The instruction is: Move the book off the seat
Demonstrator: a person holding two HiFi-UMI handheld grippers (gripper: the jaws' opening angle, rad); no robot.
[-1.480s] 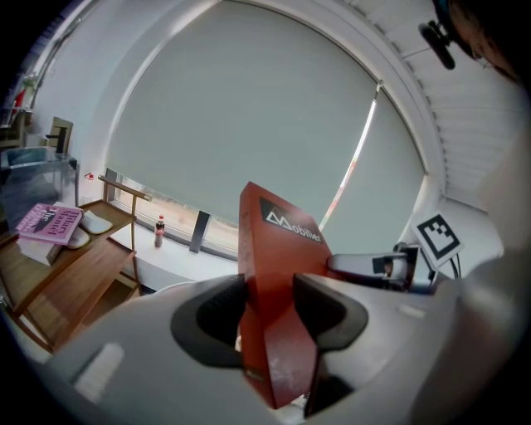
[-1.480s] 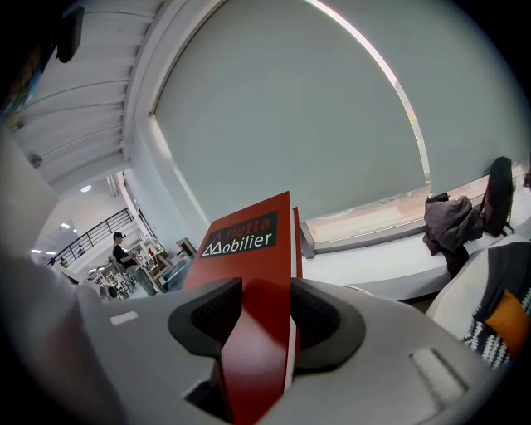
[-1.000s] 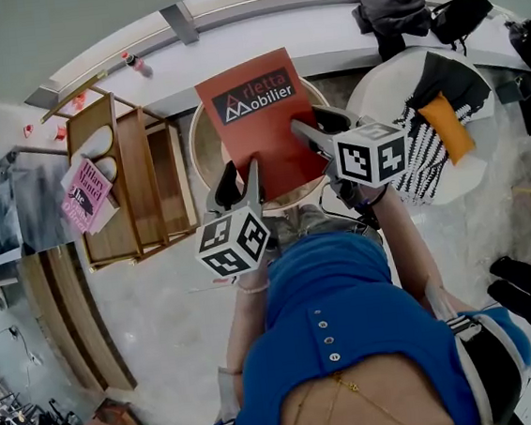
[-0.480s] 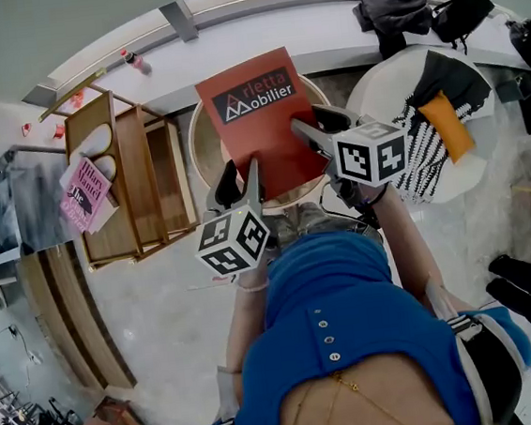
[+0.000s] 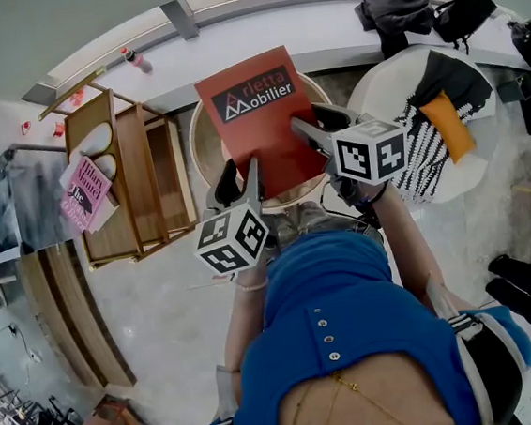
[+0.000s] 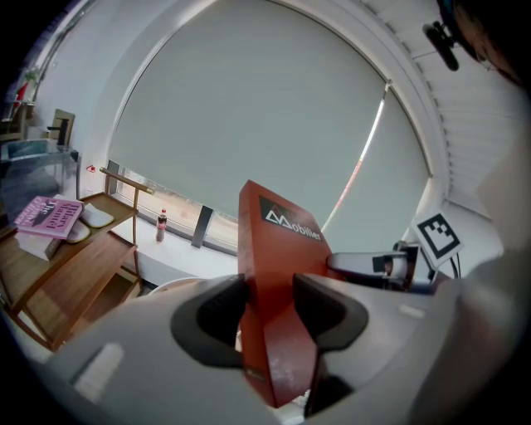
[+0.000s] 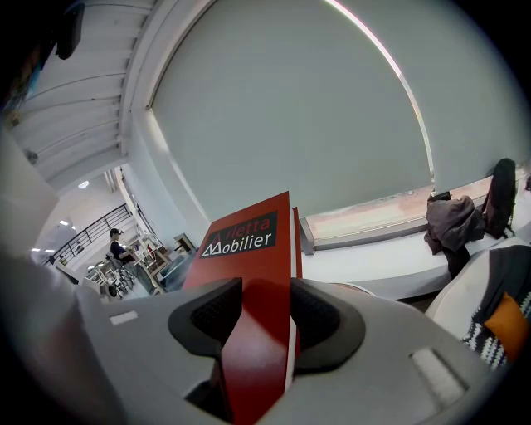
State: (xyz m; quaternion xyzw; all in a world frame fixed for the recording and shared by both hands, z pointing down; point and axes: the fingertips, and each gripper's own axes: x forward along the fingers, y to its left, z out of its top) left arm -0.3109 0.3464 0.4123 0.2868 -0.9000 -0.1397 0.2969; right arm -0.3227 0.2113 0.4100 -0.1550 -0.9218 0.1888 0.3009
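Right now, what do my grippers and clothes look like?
The left gripper and right gripper are light grey with dark padded fingers; each carries a white cube with black square markers. You wear a blue buttoned top.

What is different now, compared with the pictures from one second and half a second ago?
Nothing visibly changed. The left gripper and the right gripper both keep their jaws closed on the red book, which stays over the round seat.

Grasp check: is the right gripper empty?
No, the right gripper is shut on the red book, which stands between its jaws.
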